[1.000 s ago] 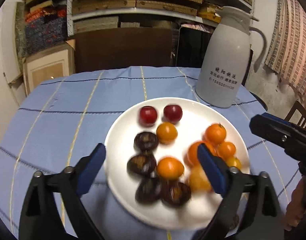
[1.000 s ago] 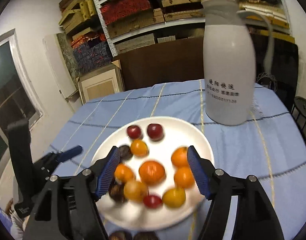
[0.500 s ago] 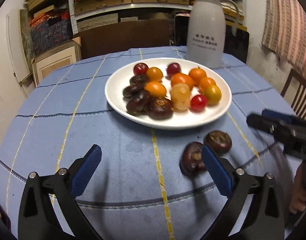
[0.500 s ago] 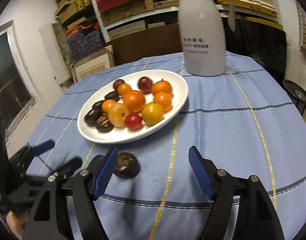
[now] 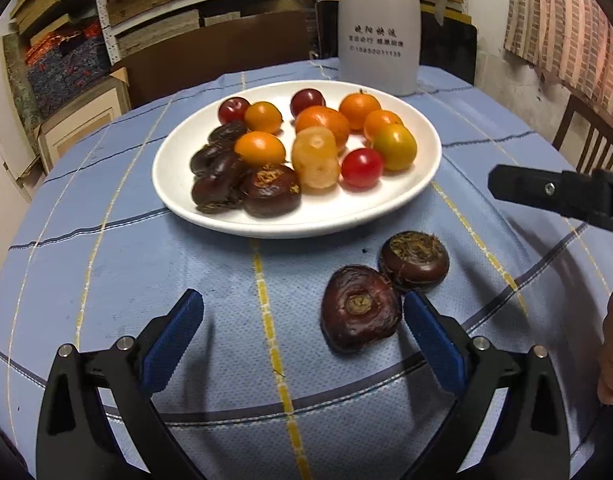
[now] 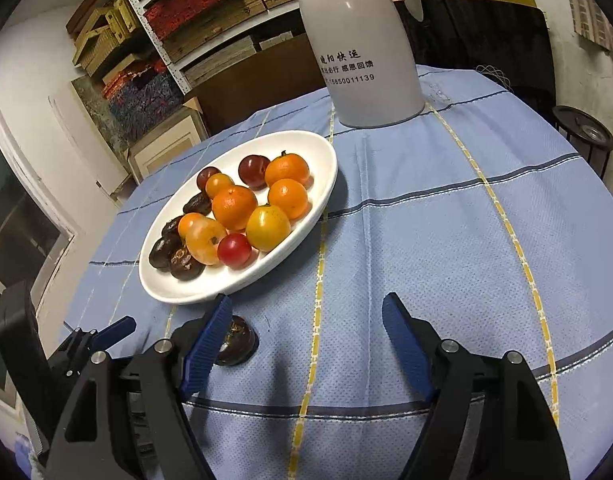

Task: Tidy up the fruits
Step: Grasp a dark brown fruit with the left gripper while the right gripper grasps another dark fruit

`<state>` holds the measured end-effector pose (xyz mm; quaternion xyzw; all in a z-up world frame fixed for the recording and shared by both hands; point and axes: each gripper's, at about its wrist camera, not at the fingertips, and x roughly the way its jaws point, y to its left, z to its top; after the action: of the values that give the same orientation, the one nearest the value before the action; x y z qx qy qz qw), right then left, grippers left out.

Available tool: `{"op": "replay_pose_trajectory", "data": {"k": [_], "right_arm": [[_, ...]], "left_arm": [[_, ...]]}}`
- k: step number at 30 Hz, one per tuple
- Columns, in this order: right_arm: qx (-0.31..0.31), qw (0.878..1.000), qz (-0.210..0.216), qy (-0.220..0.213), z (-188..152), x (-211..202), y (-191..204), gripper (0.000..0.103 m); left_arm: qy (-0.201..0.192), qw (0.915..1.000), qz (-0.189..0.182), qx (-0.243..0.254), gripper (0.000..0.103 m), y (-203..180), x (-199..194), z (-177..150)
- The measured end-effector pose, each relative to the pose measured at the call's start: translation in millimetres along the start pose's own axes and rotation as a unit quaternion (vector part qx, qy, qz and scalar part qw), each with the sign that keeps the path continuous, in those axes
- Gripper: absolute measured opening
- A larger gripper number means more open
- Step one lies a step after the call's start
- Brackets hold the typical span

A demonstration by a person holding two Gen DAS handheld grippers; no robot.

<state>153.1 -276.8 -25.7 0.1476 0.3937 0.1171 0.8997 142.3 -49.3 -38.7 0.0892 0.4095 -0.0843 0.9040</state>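
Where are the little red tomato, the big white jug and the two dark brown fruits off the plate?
red tomato (image 5: pixel 361 167), left wrist view, middle of its skin.
white jug (image 6: pixel 366 52), right wrist view, on its printed side.
nearer brown fruit (image 5: pixel 358 307), left wrist view, its top.
farther brown fruit (image 5: pixel 414 259), left wrist view, its top.

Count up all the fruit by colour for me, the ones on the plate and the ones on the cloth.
Dark brown fruits: 6 (4 on the plate, 2 on the cloth)
Orange fruits: 5
Dark red fruits: 2
Bright red fruit: 1
Yellow fruit: 1
Pale fruit: 1
Total: 16
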Motion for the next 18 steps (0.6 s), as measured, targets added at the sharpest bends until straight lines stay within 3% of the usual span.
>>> {"op": "replay_pose_trajectory", "data": {"k": [4,7,10,13,16,18], "right_arm": [[0.001,1.000,-0.002,0.000,0,0,-2,0.078],[0.001,1.000,-0.002,0.000,0,0,-2,0.078],[-0.008,1.000,0.000,0.001,-3,1,2,0.078],[-0.040,0.999,0.003,0.009,-8,5,14,0.078],[-0.093,0.996,-0.001,0.016,-16,11,34,0.068],[-0.118,0.993,-0.001,0.027,-22,16,43,0.056]], "left_arm": [[0.017,0.9997,0.010,0.014,0.099,2,7,1],[0.017,0.9987,0.048,0.001,0.099,19,6,-3],[0.017,0.9987,0.032,-0.037,0.099,36,4,-5],[0.018,0.9987,0.033,-0.035,0.099,36,6,-6],[0.012,0.9992,0.034,-0.020,0.099,30,6,-4],[0.016,0.9993,0.033,-0.012,0.099,27,9,-3]]}}
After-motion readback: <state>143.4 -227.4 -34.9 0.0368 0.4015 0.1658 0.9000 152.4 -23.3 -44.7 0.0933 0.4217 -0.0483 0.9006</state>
